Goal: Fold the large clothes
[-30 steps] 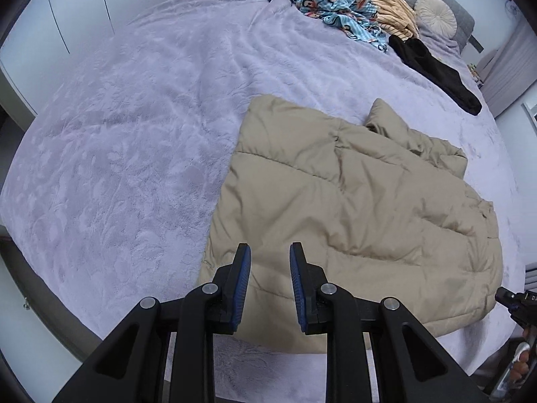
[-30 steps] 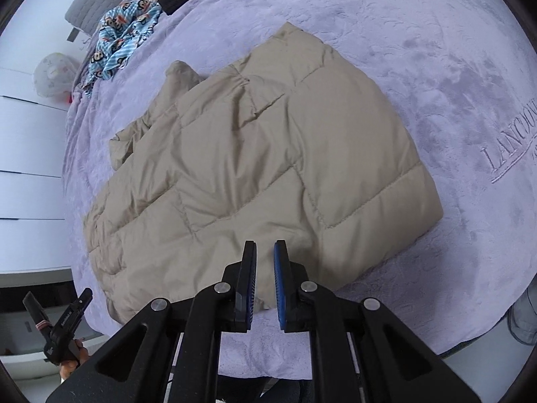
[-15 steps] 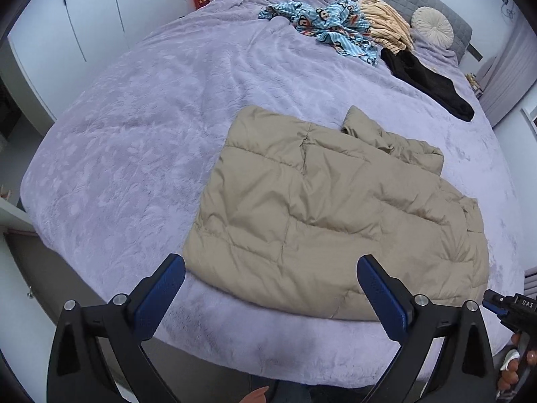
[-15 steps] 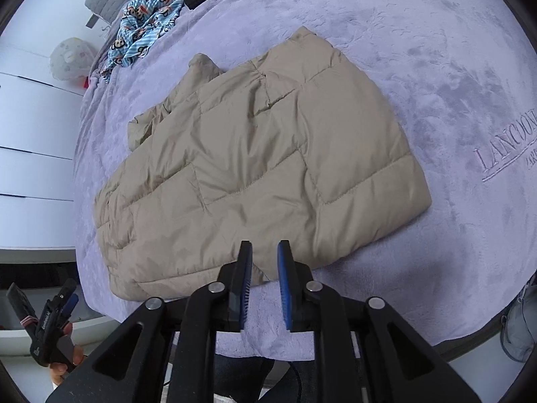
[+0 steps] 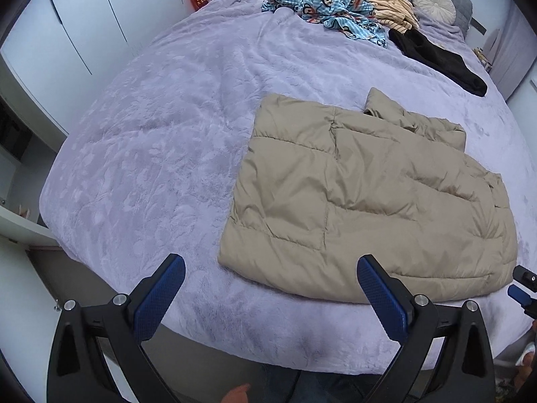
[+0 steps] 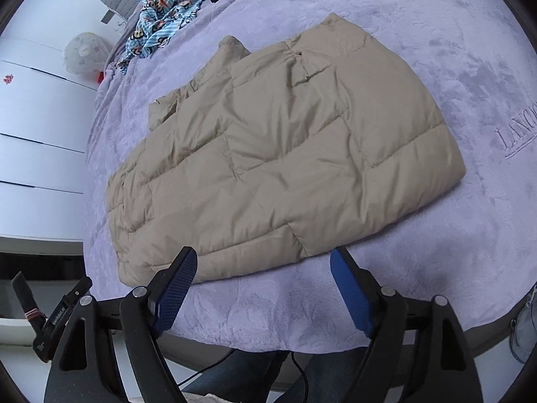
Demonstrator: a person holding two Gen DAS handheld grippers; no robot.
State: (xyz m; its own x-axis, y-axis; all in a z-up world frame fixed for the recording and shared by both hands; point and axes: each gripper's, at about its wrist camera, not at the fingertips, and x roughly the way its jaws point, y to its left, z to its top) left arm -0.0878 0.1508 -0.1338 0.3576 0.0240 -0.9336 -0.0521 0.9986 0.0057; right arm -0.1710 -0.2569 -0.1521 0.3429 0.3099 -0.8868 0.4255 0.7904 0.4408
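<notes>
The tan puffy jacket (image 5: 365,198) is lying folded on the purple blanket (image 5: 161,141) covering the bed, sitting centre-right in the left wrist view and filling the middle of the right wrist view (image 6: 278,147), w/ its near edge close to the bed's front edge. The left gripper (image 5: 270,295) is hovering at the bottom of its frame w/ jaws spread wide, having just been opening, nothing betw. them; its blue pads (image 5: 157,299) are sitting over the blanket's edge, just short of the jacket, not touching it. The right gripper (image 6: 263,290) is also standing wide at the bottom of its view, jaws just been opening too, empty; the left pad (image 6: 176,290) is overlapping the jacket's near hem in the picture, but whether it's touching can't be told. A sleeve or collar part is sticking out at the jacket's far side, upper right of the left view. Further back, at the top of the left view, a blue cartoon-print garment (image 5: 332,10), a yellow striped piece (image 5: 389,3) & a black garment (image 5: 439,60) are lying in a row near a round cushion (image 5: 433,0). White cupboard doors (image 5: 84,23) are showing at the upper left. Raised lettering (image 6: 517,131) is showing on the blanket at the right edge of the right view.
</notes>
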